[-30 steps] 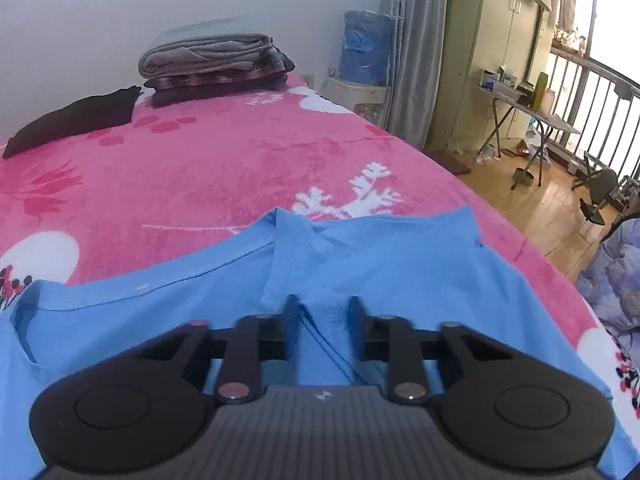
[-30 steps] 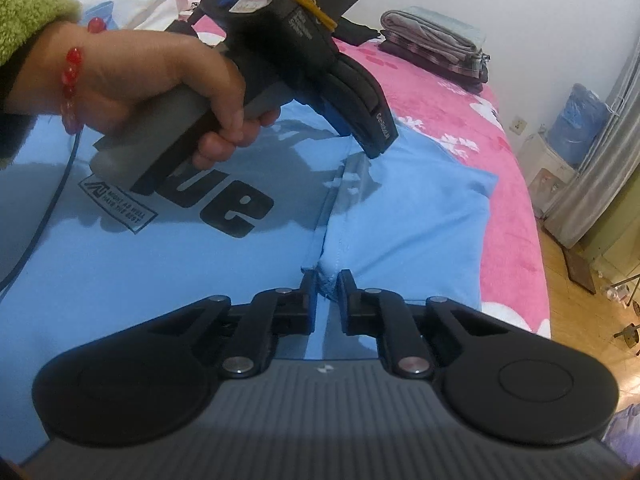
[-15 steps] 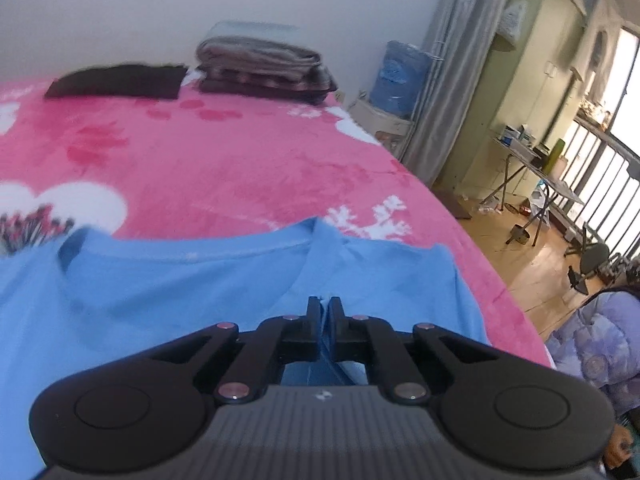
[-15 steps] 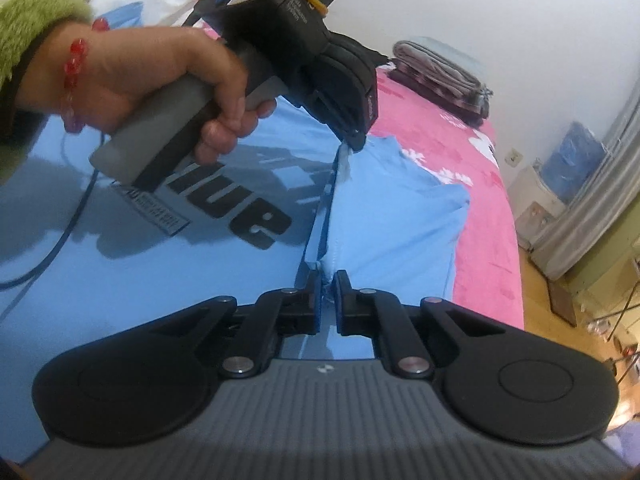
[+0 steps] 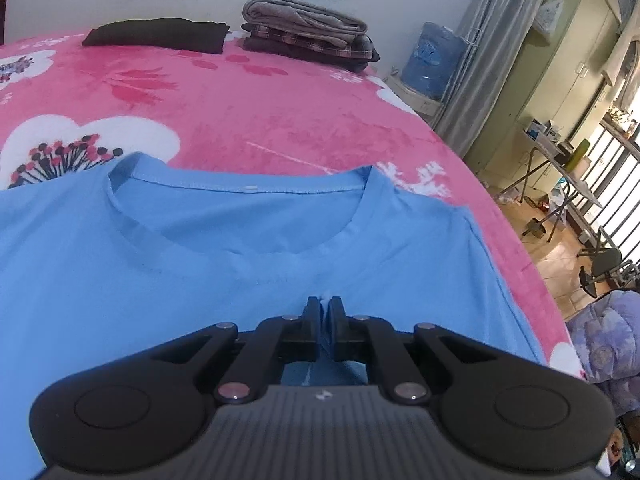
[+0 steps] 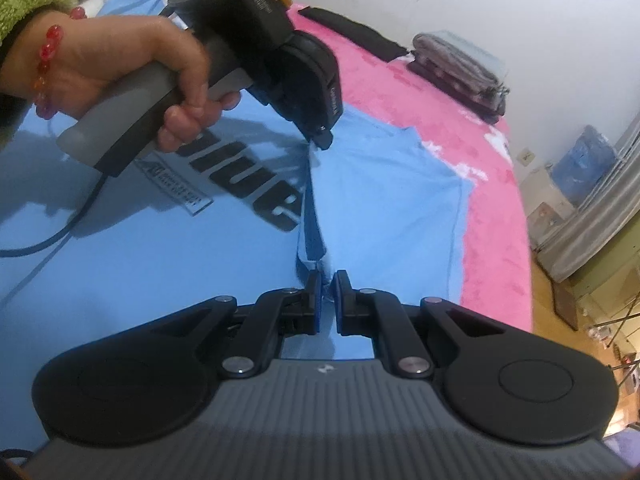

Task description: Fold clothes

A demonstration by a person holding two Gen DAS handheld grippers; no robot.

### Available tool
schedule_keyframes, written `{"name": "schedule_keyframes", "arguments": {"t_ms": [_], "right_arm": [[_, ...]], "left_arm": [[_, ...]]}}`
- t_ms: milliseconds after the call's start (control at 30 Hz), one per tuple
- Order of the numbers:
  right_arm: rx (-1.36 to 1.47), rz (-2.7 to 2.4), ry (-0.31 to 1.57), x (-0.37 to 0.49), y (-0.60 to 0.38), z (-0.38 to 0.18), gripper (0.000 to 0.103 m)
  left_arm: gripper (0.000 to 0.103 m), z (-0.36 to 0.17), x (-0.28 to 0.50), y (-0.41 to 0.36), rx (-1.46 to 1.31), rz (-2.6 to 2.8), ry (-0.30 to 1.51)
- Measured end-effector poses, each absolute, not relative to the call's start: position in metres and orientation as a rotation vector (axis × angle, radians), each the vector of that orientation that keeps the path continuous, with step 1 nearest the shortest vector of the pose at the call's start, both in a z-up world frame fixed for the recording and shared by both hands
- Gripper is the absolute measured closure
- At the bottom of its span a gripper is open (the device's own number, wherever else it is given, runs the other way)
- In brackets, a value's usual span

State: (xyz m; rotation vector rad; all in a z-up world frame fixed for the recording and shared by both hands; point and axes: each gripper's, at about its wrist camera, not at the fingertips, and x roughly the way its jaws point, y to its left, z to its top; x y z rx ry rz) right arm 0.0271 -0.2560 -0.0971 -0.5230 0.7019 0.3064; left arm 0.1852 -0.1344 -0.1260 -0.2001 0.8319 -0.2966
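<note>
A light blue T-shirt (image 5: 200, 272) lies flat on the pink blanket (image 5: 280, 120), its round neckline facing away from me. My left gripper (image 5: 325, 303) is shut on a pinch of shirt fabric just below the collar. In the right wrist view a hand (image 6: 132, 64) holds that left gripper (image 6: 320, 140), whose tips clamp the same raised ridge of the T-shirt (image 6: 380, 200). Lower on the shirt, my right gripper (image 6: 328, 278) is shut on the near end of the ridge. The ridge runs taut between the two grippers, beside the black print (image 6: 256, 192).
A stack of folded clothes (image 5: 308, 36) and a black folded garment (image 5: 156, 34) lie at the far end of the bed by the wall. The bed's edge drops off on the right, toward a blue water bottle (image 5: 430, 58), a curtain and a folding table (image 5: 560, 152).
The left gripper's jaws, open a second ago, have shut on the shirt. It has shifted sideways and rolled, bringing the whole neckline into view. The right gripper kept its grip and the ridge has drawn tight.
</note>
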Motion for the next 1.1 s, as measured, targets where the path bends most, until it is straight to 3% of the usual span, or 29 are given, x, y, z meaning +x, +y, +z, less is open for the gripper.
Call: {"name": "schedule_keyframes", "arguments": {"t_ms": [67,200,367,500,667,900,1100], "right_arm": [[-0.501,0.314,0.723,0.028,-0.257,-0.1,0.096],[-0.411,0.329,0.769,0.027,-0.265,-0.098,0.095],[-0.245,0.27,0.746,0.026,-0.298,-0.08,0.095],[-0.279,0.113,0.704,0.039,-0.321,-0.075,0.095],[-0.206,0.104,0.678,0.061,-0.334,-0.075,0.095],[-0.179,0.138,0.775,0.059,-0.362,-0.113,0.096],[-0.142,0.096,0.773,0.049,-0.376,-0.098,0.096]], "left_arm": [[0.092,-0.125,0.183,-0.137,-0.174,-0.301,0.821],[0.07,-0.12,0.178,-0.134,-0.14,-0.286,0.787],[0.069,-0.107,0.159,-0.134,-0.069,-0.322,0.71],[0.056,-0.104,0.137,-0.157,0.035,-0.495,0.698],[0.053,-0.117,0.107,-0.191,0.219,-0.676,0.694],[0.028,-0.135,0.09,-0.185,0.365,-0.698,0.626],[0.027,-0.127,0.087,-0.167,0.385,-0.672,0.611]]}}
